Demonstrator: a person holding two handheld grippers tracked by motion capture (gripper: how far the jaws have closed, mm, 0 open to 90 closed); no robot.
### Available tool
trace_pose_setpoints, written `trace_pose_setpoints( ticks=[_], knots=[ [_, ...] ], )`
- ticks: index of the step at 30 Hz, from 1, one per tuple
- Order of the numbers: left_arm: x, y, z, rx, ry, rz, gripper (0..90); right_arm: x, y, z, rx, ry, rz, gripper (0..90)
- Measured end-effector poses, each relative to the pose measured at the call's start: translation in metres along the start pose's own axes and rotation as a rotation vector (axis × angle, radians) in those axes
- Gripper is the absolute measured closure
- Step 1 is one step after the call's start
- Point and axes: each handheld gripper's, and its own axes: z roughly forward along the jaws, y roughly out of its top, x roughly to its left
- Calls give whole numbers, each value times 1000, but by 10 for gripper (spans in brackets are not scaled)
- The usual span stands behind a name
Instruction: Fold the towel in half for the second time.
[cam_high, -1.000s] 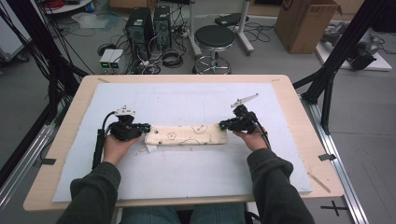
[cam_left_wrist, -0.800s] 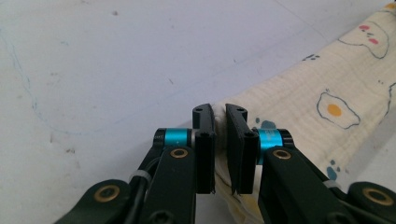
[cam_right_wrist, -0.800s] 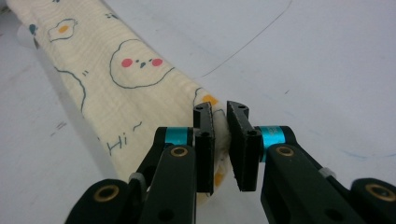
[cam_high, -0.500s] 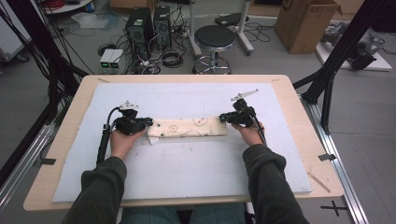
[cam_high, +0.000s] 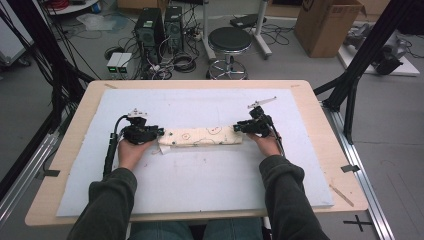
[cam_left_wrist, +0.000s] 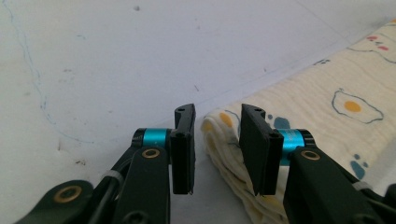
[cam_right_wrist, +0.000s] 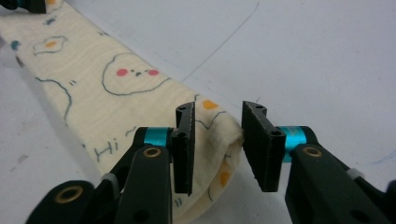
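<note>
Cloth (cam_high: 202, 136) folded into long strip, mid-mat, between left gripper (cam_high: 161, 132) at 9 o'clock and right gripper (cam_high: 235, 128) at 3. Left gripper view: jaws just opening, cloth end (cam_left_wrist: 224, 140) loose between. Right gripper view: same, end (cam_right_wrist: 219, 135) released. Folding looks nearly done; strip still long.

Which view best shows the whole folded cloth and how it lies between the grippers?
The high view: the folded cloth lies flat as one long strip on the white mat. The left gripper view shows one layered end; the right gripper view shows the other end and its print.
</note>
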Motion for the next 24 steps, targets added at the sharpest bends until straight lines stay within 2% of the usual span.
trace_pose_setpoints(
  ticks=[8, 15, 21, 24],
  knots=[
    [0, 3, -11, -13, -10, -2, 627, 4, 2, -11, -56, -5, 17, 548],
    [-4, 6, -20, -39, -20, 2, 584, 9, 3, -21, -73, -5, 17, 499],
    [-6, 8, -25, -53, -34, -27, 551, 13, 4, -23, -84, -2, 17, 463],
    [-8, 9, -29, -56, -38, -16, 541, 16, 5, -24, -87, 0, 15, 447]
  ],
)
